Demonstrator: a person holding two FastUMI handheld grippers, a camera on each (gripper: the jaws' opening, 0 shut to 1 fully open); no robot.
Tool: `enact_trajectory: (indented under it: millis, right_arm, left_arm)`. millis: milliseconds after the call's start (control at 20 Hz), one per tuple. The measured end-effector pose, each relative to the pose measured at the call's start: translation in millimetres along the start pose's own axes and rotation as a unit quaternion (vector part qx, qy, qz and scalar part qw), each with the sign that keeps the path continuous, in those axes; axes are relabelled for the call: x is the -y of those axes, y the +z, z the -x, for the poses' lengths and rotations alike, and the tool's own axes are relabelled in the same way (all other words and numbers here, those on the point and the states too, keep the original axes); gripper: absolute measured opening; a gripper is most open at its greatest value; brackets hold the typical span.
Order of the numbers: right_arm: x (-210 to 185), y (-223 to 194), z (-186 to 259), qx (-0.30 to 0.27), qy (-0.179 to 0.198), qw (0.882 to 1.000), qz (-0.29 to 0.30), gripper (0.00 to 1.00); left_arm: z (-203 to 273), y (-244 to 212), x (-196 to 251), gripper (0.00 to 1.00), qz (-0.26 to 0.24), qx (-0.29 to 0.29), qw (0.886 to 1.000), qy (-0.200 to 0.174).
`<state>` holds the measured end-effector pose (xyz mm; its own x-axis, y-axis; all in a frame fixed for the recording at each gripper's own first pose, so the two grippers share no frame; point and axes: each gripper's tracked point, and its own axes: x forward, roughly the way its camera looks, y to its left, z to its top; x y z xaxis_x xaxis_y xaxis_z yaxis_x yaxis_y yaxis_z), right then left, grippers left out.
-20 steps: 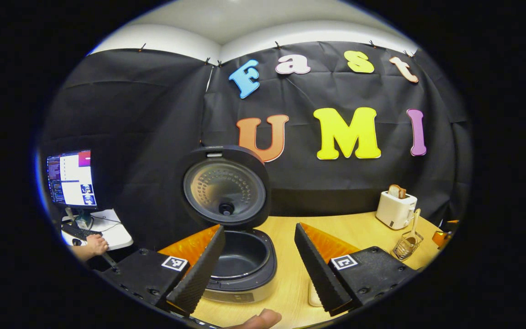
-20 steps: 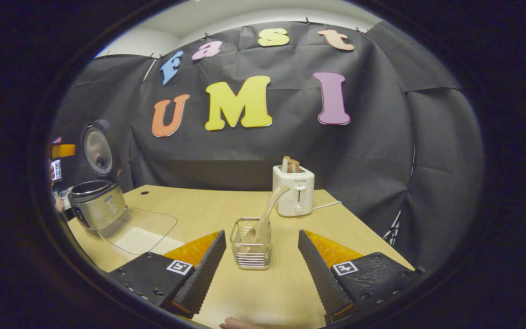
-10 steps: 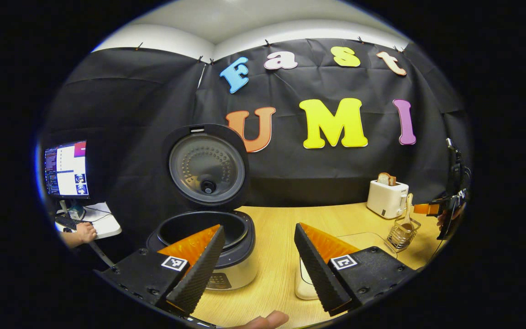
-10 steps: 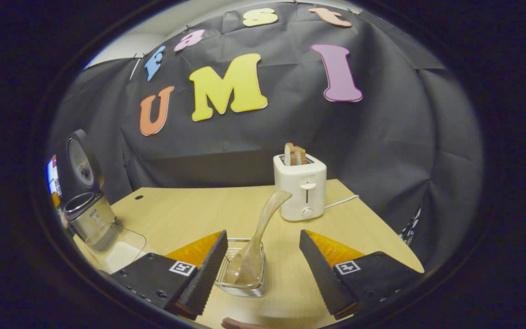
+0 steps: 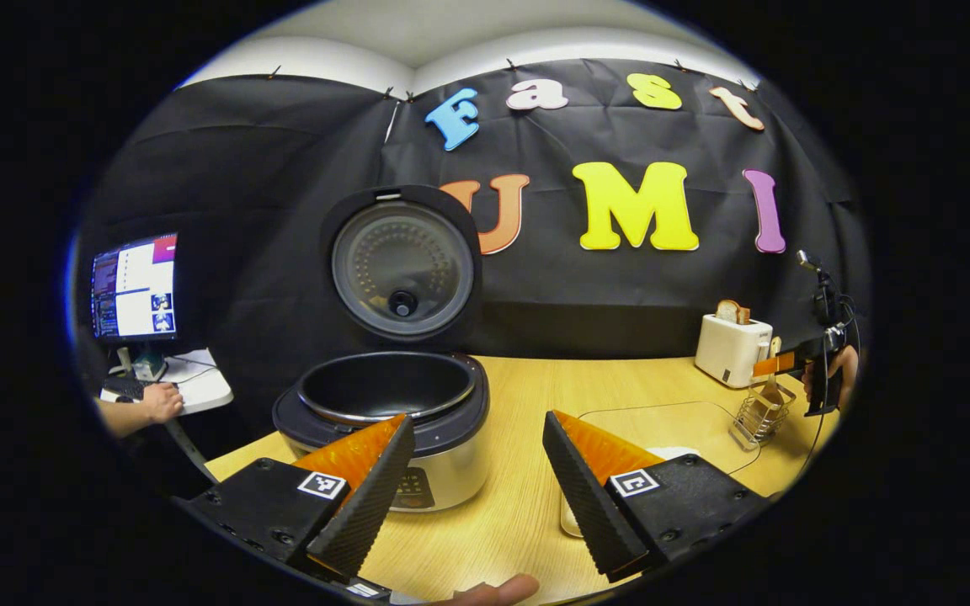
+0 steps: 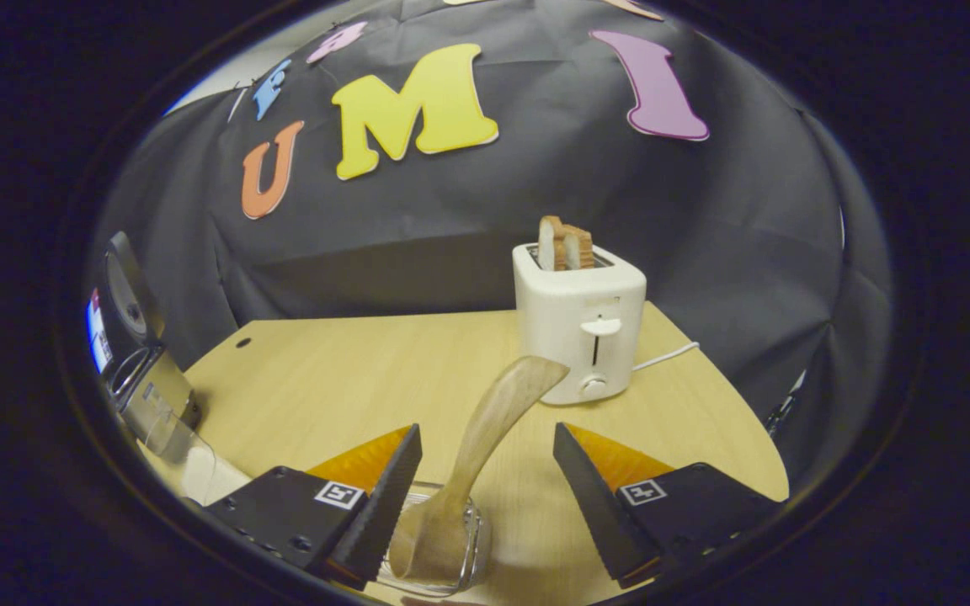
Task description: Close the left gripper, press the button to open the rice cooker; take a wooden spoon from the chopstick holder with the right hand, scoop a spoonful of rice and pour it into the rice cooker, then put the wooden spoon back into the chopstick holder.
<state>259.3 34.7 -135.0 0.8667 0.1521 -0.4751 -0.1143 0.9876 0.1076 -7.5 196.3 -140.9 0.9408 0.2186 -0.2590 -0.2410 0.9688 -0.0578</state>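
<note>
In the left gripper view, the left tool [image 5: 477,497] is being held with its fingers spread apart and nothing gripped between them, above the near edge of the wooden tabletop [image 5: 527,396]. The rice cooker [image 5: 384,429] is being shown just behind the left finger, with its lid [image 5: 403,265] standing upright and open and its dark inner pot exposed. A clear tray [image 5: 670,421] is being seen lying on the tabletop to the right of the cooker; something pale is resting in it, possibly rice, though it is mostly hidden by the finger in front. Farther right, the right tool [image 5: 775,364] is being held by a hand [image 5: 843,370] over the wire chopstick holder [image 5: 759,411], near a white toaster [image 5: 731,349]. At the far left, a monitor [image 5: 135,286] is being displayed lit on a side desk.

In the right gripper view, the right tool [image 6: 485,505] is being held wide apart, with the wooden spoon [image 6: 485,438] rising between the fingers and touched by neither. The spoon's bowl is being kept down in the chopstick holder [image 6: 443,551], its handle leaning up and to the right toward the toaster [image 6: 579,320], where bread slices are sticking up from the slots. The rice cooker [image 6: 144,379] is being glimpsed at the far left edge.
</note>
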Motion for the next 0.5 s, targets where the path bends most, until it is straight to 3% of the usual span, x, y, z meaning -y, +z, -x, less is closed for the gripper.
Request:
enact_trajectory:
  millis: [100, 150, 300, 350, 450, 500]
  right_arm:
    - [-2.2, 5.6, -4.0, -0.009, -0.001, 1.000, -0.006, 0.84]
    - [2.3, 5.3, -6.3, -0.016, -0.017, 1.000, -0.010, 0.70]
    - [-2.5, 7.1, -5.9, -0.017, -0.021, 1.000, -0.016, 0.47]
    - [-3.0, 7.8, -1.4, -0.014, -0.026, 0.999, -0.017, 0.27]
    - [-7.6, 9.5, 7.4, -0.006, -0.020, 0.999, -0.029, 0.27]
    - [-9.2, 11.0, 14.0, -0.001, -0.015, 0.999, -0.037, 0.23]
  left_arm:
    - [-0.9, -5.5, -2.2, 1.00, 0.025, -0.005, 1.000, 0.001]
    - [-2.6, -7.7, -2.0, 1.00, 0.036, -0.007, 0.999, -0.003]
    - [-1.7, -10.4, 6.7, 0.98, 0.040, -0.008, 0.999, -0.026]
    - [-0.7, -7.7, 6.3, 0.98, 0.034, -0.001, 0.999, -0.029]
    - [2.7, 1.4, 9.3, 0.98, 0.018, 0.015, 0.999, -0.038]
    - [6.4, 6.5, 13.4, 0.98, 0.010, 0.022, 0.999, -0.045]
